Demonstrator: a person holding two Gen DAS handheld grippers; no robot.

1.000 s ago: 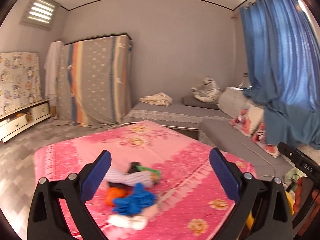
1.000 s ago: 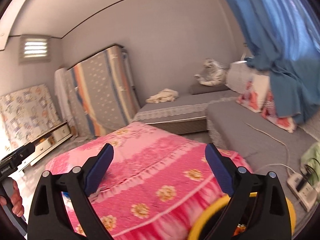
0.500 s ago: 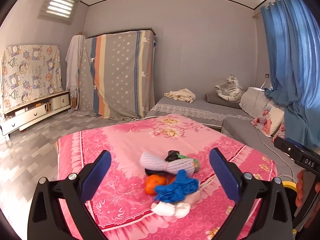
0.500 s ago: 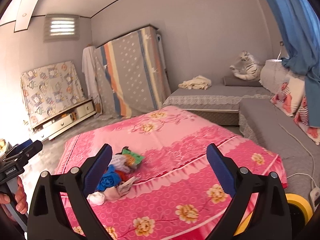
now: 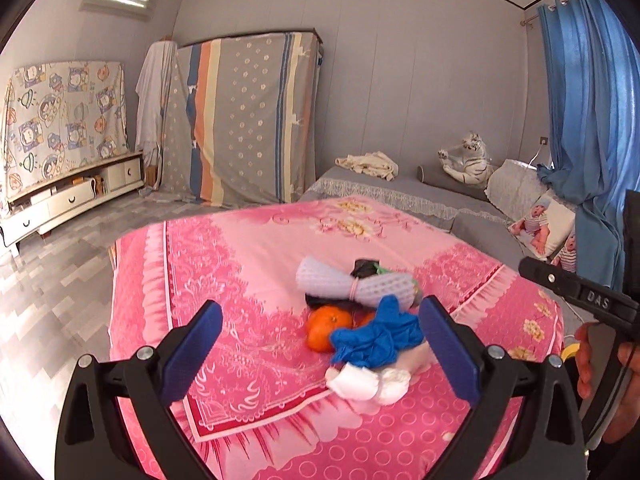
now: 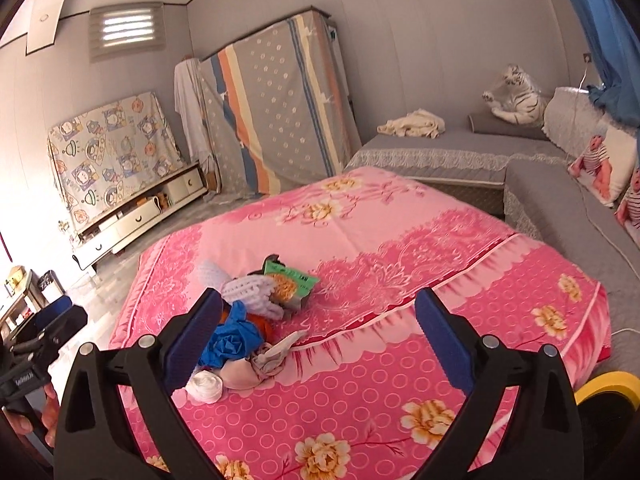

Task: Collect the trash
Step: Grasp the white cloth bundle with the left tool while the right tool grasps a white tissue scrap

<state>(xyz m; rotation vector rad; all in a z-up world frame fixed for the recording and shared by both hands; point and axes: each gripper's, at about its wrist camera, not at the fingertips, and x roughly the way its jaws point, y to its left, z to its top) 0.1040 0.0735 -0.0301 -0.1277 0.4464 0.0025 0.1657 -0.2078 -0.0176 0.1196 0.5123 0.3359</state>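
A heap of trash lies on the pink flowered bed cover (image 5: pixel 248 248) (image 6: pixel 400 224): a white foam net sleeve (image 5: pixel 354 286) (image 6: pixel 250 292), an orange (image 5: pixel 328 326), a crumpled blue glove (image 5: pixel 378 338) (image 6: pixel 232 338), white wadded tissue (image 5: pixel 368 382) (image 6: pixel 206 386), a green snack packet (image 6: pixel 290 282) and a beige scrap (image 6: pixel 256 366). My left gripper (image 5: pixel 320 354) is open, hovering just short of the heap. My right gripper (image 6: pixel 318 342) is open too, with the heap by its left finger. Both hold nothing.
A yellow-rimmed black bin (image 6: pixel 608 404) stands at the bed's near right corner. Grey sofa beds (image 6: pixel 452 148) with a toy tiger (image 6: pixel 516 96), a covered cabinet (image 5: pixel 244 120), a low white drawer unit (image 5: pixel 72 196) and a blue curtain (image 5: pixel 588 120) ring the room.
Both views have swung left and down toward the bed. The trash heap now sits between the left gripper's fingers and has entered the right wrist view. Both grippers stay open.
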